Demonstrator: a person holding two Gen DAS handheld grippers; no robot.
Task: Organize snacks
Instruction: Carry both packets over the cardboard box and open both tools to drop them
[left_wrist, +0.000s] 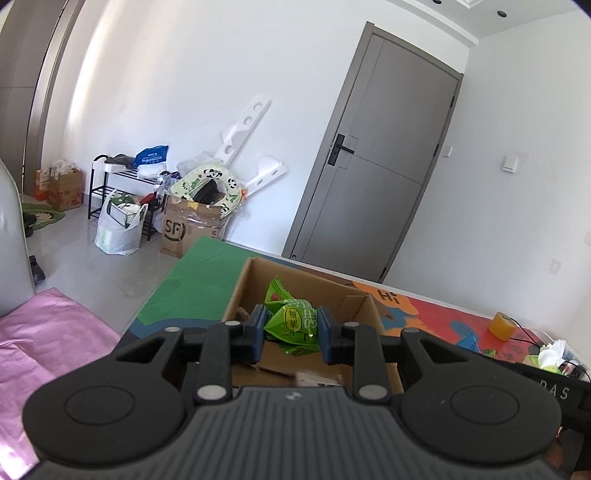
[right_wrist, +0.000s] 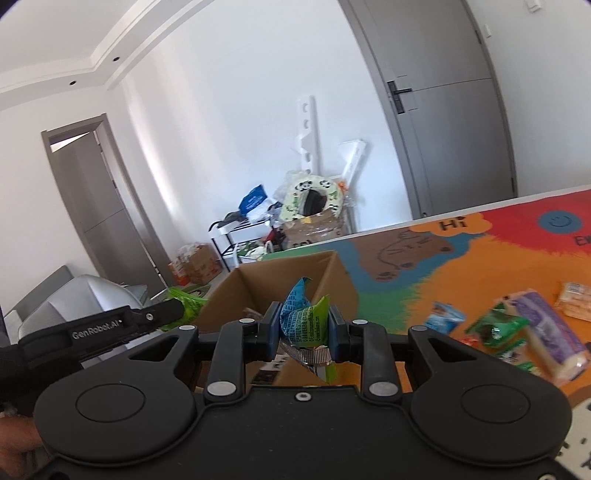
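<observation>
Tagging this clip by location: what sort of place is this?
Probably a room in a home: a grey interior door, a shoe rack beside boxes and bags, and a colourful children's play mat under the snack box.

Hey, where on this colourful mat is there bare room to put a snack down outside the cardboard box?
Bare patches: the green mat area left of the brown cardboard box, and the orange stretch between the box and the loose snack packets, below the brown bear drawing. It is crowded at that packet cluster on the right and inside the box.
</observation>
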